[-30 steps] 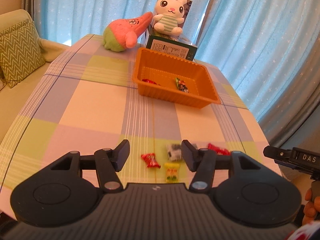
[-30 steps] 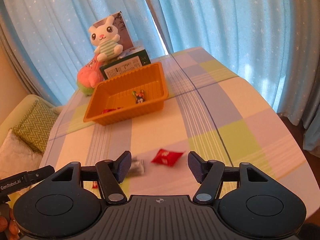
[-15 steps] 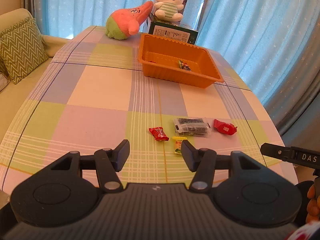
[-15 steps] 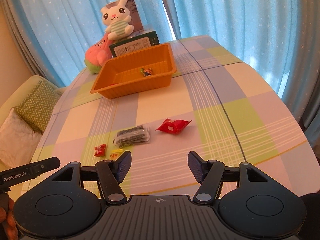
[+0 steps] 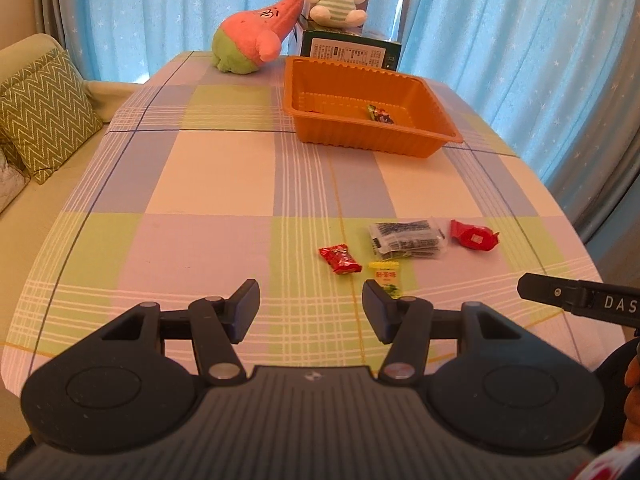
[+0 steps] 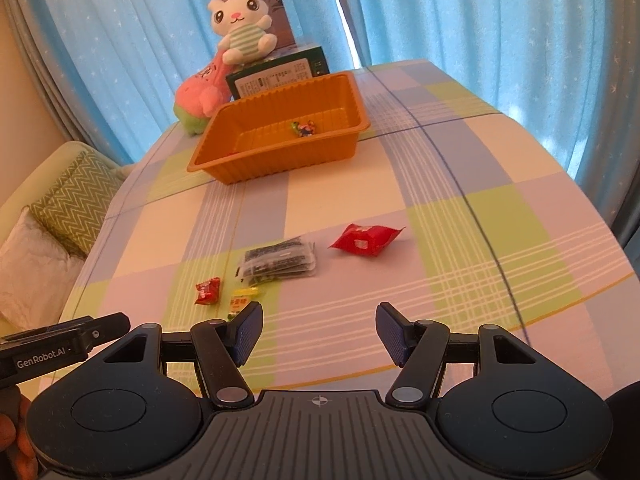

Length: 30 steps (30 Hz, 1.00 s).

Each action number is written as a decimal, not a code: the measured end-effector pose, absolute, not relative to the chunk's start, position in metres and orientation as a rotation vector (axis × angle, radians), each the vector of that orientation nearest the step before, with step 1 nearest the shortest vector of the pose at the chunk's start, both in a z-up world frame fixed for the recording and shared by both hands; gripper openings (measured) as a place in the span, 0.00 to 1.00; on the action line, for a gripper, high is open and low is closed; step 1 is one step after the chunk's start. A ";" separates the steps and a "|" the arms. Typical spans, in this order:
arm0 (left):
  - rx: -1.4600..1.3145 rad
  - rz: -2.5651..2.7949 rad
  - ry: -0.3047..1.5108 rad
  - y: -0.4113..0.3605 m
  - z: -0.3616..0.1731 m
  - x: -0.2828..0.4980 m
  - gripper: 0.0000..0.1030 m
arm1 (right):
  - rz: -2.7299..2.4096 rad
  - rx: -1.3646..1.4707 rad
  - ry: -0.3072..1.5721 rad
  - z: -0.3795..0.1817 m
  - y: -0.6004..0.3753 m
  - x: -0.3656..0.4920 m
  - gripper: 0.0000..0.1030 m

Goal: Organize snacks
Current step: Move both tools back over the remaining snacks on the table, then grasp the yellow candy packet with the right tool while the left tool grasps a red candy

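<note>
**Snacks wait near the table's front edge as both claws hang open**

Here, from the left wrist camera, the left gripper is held above the near edge of the checked table with its jaws spread wide and nothing between them. Four loose snacks lie just ahead: a small red candy, a yellow sachet, a clear packet of dark sticks and a red pouch toward the right edge. The orange tray, likely their destination, sits toward the far right corner and already holds a wrapped sweet. The height probably serves to take in the whole row before choosing one.

From the right wrist camera, the right gripper is likewise wide and empty above the front edge. The red pouch lies ahead, slightly right, and looks the natural first pick. The tray stands at the far left, before a box and plush toys.
</note>
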<state>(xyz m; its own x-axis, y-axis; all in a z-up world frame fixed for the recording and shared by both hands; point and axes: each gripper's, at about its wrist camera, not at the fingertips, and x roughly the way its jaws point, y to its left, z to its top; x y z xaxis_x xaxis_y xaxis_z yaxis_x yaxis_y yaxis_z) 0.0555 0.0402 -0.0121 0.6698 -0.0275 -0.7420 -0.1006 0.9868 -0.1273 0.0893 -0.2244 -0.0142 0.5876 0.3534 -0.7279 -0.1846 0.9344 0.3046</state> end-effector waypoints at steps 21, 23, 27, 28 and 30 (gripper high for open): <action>-0.161 0.077 0.867 0.086 -0.027 0.100 0.51 | 0.402 0.125 0.910 -0.080 -0.137 0.132 0.46; -0.170 0.075 0.869 0.090 -0.028 0.103 0.51 | 0.399 0.100 0.910 -0.086 -0.129 0.134 0.43; -0.187 0.073 0.872 0.095 -0.031 0.106 0.51 | 0.408 0.044 0.902 -0.096 -0.116 0.137 0.36; -0.194 0.073 0.873 0.096 -0.032 0.107 0.51 | 0.414 0.033 0.895 -0.098 -0.114 0.137 0.35; -0.220 0.066 0.874 0.098 -0.034 0.108 0.51 | 0.418 0.012 0.880 -0.100 -0.110 0.137 0.32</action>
